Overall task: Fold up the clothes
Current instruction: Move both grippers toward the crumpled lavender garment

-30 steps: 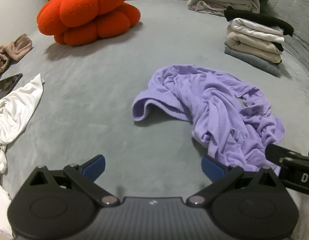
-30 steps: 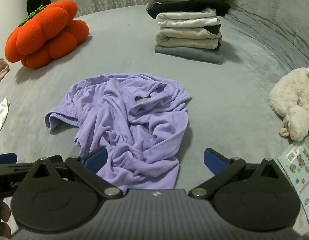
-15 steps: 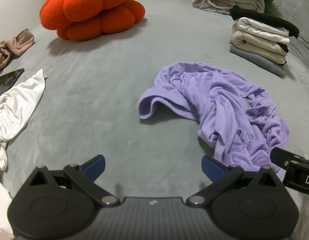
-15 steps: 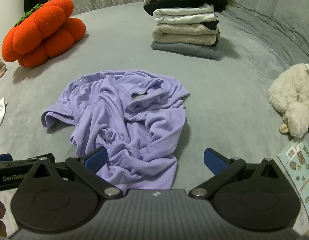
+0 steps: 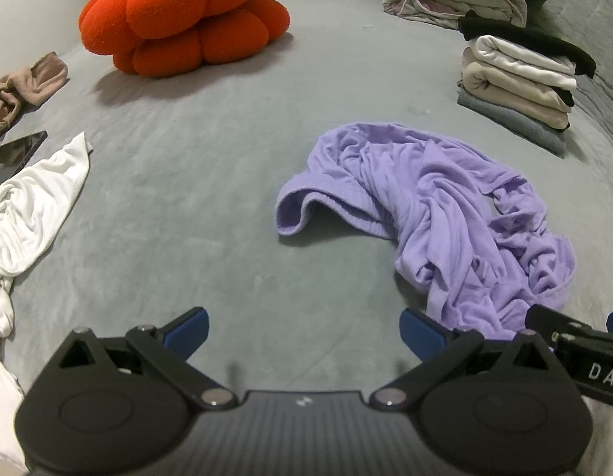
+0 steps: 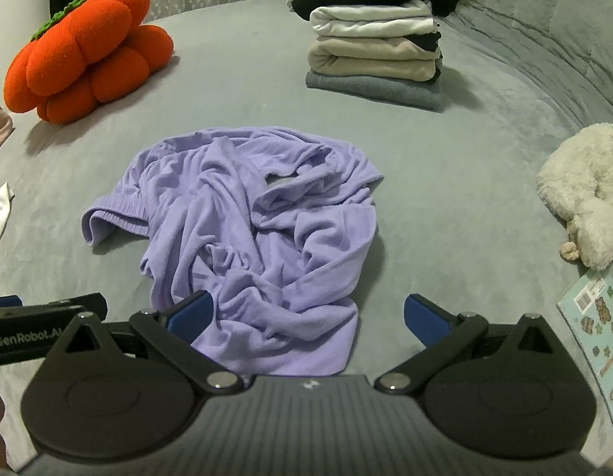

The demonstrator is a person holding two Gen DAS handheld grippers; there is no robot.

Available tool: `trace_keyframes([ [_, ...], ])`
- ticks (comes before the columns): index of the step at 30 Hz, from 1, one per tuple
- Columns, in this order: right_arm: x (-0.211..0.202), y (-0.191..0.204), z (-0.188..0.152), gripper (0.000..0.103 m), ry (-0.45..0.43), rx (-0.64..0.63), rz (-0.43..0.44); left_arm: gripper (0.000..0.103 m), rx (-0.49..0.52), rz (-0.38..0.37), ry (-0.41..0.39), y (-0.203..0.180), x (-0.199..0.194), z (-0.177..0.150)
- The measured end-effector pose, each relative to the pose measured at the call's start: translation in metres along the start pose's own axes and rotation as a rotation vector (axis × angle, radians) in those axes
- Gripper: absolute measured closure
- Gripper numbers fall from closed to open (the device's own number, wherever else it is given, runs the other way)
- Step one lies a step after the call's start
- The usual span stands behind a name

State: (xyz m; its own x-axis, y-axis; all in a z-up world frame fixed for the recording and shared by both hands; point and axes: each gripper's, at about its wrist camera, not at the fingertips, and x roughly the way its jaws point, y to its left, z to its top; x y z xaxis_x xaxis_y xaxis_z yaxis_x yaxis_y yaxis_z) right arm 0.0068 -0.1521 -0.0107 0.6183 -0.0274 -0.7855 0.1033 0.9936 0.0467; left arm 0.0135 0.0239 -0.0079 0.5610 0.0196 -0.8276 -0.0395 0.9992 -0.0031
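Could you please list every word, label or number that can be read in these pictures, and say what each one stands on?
"GenRobot.A", cut off by the near housing: on the side of the left gripper, seen in the right wrist view.
"DAS", cut off at the frame edge: on the side of the right gripper, seen in the left wrist view.
Printing and barcode on the sticker sheet: too small to read.

black tool (image 5: 302, 327), blue fingertips (image 5: 187, 327).
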Motion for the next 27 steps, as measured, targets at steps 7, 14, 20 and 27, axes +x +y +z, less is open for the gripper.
trace_keyframes([
  [7,0.0005,0.0000,0.0003,0.000,0.006,-0.002,0.000,0.001,-0.002,0.000,0.005,0.0013,0.0009,0.0006],
  [14,0.0009,-0.0006,0.0003,0.000,0.012,-0.005,0.002,0.001,-0.003,0.000,0.009,0.0020,0.0018,0.0008],
  [20,0.0018,-0.0017,0.0000,0.000,0.016,-0.004,0.002,0.000,-0.002,0.000,0.013,0.0024,0.0027,0.0012],
  [27,0.0034,-0.0032,-0.0014,0.000,0.026,-0.007,0.000,0.001,-0.003,0.004,0.020,0.0020,0.0053,0.0016],
])
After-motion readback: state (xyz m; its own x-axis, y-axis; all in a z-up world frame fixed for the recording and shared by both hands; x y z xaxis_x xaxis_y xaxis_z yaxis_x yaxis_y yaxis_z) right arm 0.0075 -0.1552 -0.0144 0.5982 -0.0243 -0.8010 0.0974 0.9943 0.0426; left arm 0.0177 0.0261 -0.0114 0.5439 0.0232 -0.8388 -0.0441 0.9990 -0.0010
